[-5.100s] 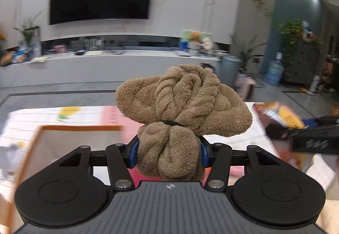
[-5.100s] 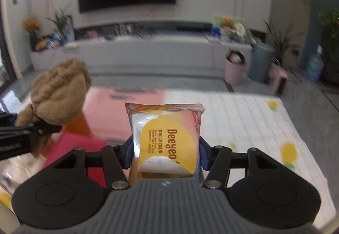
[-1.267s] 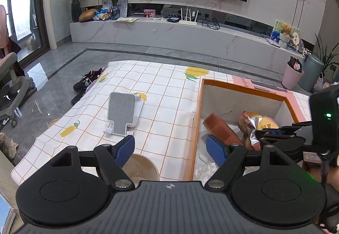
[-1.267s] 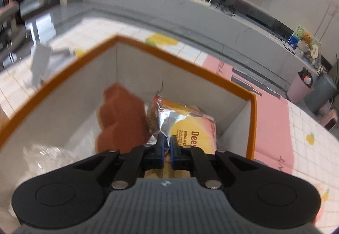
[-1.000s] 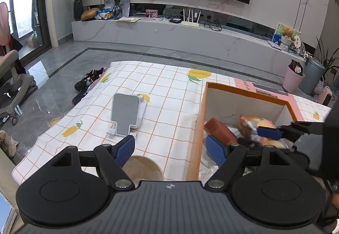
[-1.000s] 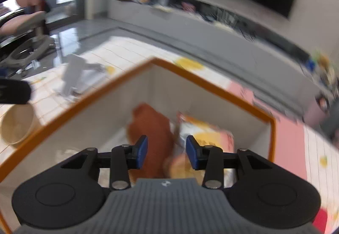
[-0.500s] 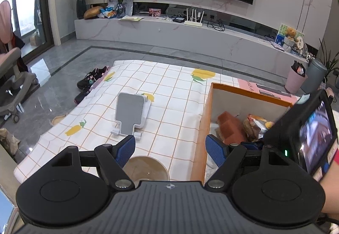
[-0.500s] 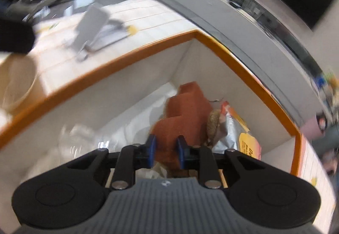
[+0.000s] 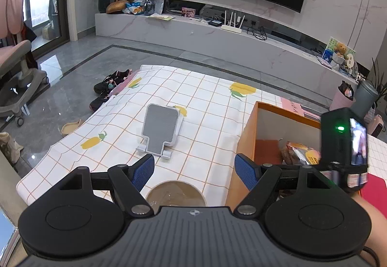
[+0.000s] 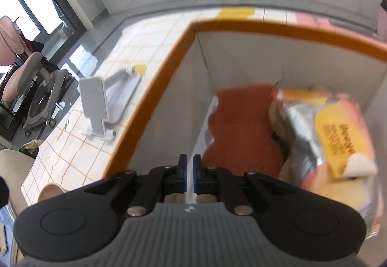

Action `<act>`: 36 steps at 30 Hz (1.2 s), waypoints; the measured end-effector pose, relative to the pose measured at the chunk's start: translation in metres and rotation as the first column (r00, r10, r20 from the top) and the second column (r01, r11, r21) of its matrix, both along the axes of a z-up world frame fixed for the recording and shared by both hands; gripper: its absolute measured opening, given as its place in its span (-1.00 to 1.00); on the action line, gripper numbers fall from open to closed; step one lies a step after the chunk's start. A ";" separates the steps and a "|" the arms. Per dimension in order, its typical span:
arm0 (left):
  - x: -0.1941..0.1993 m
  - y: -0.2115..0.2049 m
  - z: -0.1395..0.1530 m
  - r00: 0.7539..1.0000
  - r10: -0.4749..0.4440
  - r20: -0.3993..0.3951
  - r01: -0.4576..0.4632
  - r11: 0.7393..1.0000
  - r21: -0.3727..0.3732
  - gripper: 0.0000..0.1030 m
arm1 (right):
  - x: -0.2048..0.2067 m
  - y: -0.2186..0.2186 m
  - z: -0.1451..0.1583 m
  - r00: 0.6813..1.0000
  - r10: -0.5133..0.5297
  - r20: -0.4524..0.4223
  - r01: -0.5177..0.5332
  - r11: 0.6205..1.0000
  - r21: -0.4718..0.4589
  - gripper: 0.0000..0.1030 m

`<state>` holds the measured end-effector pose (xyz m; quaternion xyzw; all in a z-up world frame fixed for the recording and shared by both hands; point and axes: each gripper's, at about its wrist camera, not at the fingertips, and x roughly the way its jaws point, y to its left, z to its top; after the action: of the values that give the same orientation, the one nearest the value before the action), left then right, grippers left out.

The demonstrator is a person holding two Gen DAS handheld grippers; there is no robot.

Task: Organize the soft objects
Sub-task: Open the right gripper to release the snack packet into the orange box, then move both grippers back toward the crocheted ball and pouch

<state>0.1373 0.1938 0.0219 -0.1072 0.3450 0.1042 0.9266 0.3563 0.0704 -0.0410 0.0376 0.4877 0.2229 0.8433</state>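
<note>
An orange-rimmed cardboard box [image 10: 154, 97] holds a rust-coloured soft item [image 10: 241, 126], a tan plush toy [image 10: 280, 119] and a silver-and-yellow snack packet [image 10: 338, 131] lying on the plush. My right gripper [image 10: 189, 170] hangs inside the box near its left wall. Its jaws are closing and stand almost together, with nothing seen between them. My left gripper [image 9: 194, 167] is open and empty over the table's near edge, left of the box [image 9: 249, 126]. In the left wrist view the rust item [image 9: 266, 149] and packet [image 9: 302, 153] show beside the right gripper's camera body [image 9: 338, 136].
A tan bowl [image 9: 175, 194] sits just under my left gripper. A grey phone stand [image 9: 160, 129] lies on the checked tablecloth [image 9: 208, 102] left of the box. Shoes [image 9: 108, 87] and a pink chair [image 9: 14, 66] stand on the floor to the left.
My right gripper's jaws have gone from apart to nearly together, and it has rolled and sunk lower toward the box's left wall. My left gripper has hardly moved.
</note>
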 end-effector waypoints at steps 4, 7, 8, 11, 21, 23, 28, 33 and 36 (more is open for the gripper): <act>0.000 0.001 0.000 1.000 -0.001 -0.001 0.001 1.000 -0.003 0.72 | -0.010 0.002 0.021 0.987 0.081 0.137 -0.056 0.982 -0.180 -0.96; 0.000 -0.001 0.001 1.000 -0.020 0.002 0.020 1.000 0.011 0.72 | -0.008 -0.006 0.035 0.977 0.115 0.180 -0.076 0.974 -0.212 -0.97; 0.001 -0.002 0.001 1.000 -0.026 0.001 0.026 1.000 0.007 0.72 | -0.006 -0.006 0.034 0.976 0.124 0.177 -0.076 0.964 -0.256 -0.97; 0.001 -0.001 0.001 0.999 -0.043 0.004 0.043 0.999 -0.027 0.72 | -0.006 0.003 0.016 0.972 0.195 0.132 -0.132 0.915 -0.381 -0.97; 0.001 -0.002 0.000 0.999 -0.037 -0.002 0.037 0.999 -0.039 0.72 | 0.003 -0.009 0.008 0.997 0.054 0.058 -0.046 0.990 -0.133 -0.96; 0.001 -0.003 0.001 0.999 -0.041 -0.001 0.041 0.999 -0.031 0.72 | 0.004 -0.018 0.010 0.999 0.011 0.039 -0.008 0.997 -0.073 -0.97; 0.001 -0.006 0.001 0.999 -0.045 -0.002 0.045 0.999 -0.022 0.72 | -0.007 -0.025 0.030 0.987 0.088 0.135 -0.082 0.995 -0.053 -0.95; -0.002 -0.010 0.006 0.999 -0.052 0.011 0.052 0.998 -0.018 0.72 | -0.018 -0.033 0.058 0.982 0.120 0.146 -0.107 0.990 -0.091 -0.90; -0.007 -0.015 0.010 0.998 -0.062 0.016 0.062 0.998 -0.011 0.72 | -0.034 -0.050 0.087 0.973 0.118 0.197 -0.108 0.992 -0.062 -0.90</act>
<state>0.1307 0.1785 0.0323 -0.1025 0.3416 0.0728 0.9314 0.3223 0.0209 0.0458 -0.0342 0.4071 0.2606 0.8747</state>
